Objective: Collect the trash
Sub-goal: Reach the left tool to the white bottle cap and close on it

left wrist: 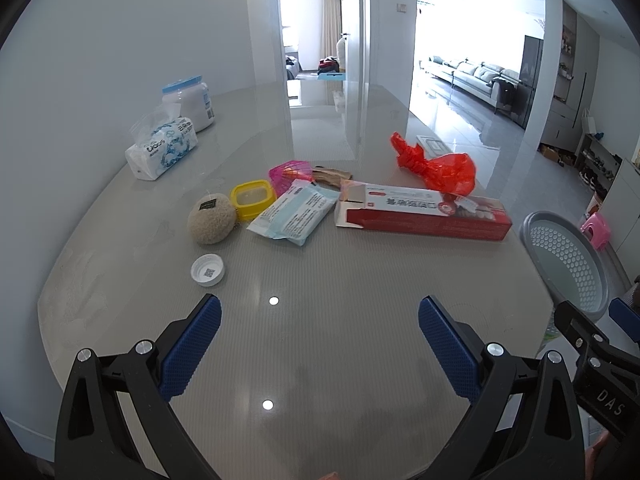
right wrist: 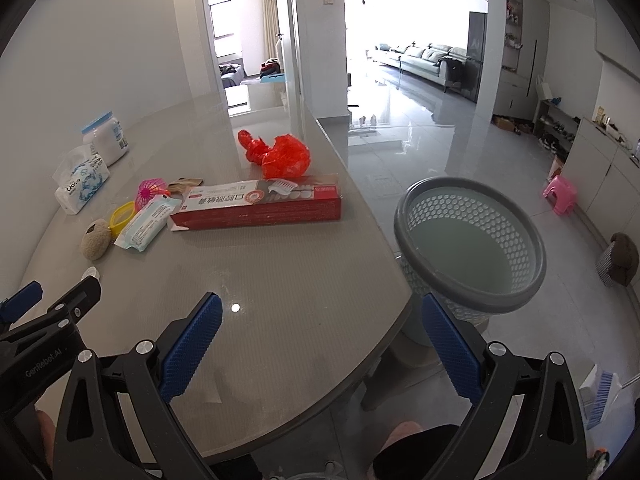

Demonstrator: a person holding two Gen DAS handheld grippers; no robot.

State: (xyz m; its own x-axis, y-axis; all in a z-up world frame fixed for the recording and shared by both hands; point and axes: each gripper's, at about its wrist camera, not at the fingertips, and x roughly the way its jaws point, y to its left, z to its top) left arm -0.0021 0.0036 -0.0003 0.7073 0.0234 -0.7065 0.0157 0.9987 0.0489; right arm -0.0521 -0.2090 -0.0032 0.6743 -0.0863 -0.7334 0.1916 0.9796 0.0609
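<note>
Both tools were spread wide and held nothing: the left gripper (left wrist: 320, 320) hovered over the glossy grey table (left wrist: 320, 360), the right gripper (right wrist: 322, 320) over its rounded edge. Beside that edge stood a perforated grey plastic basket (right wrist: 472, 236). Farther on lay a white bottle cap (left wrist: 207, 270), a fuzzy beige ball (left wrist: 211, 219), a crinkled wipes packet (left wrist: 292, 212), a long red-and-white toothpaste box (left wrist: 424, 212), and beyond it a knotted red plastic bag (left wrist: 440, 168).

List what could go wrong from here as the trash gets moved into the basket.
1. The long toothpaste box lies near the table edge; a nudge may push it off.
2. The gray basket stands beside the table, below its top, so drops could miss it.
3. The red plastic bag rests partly on the box; lifting either may drag the other.
</note>
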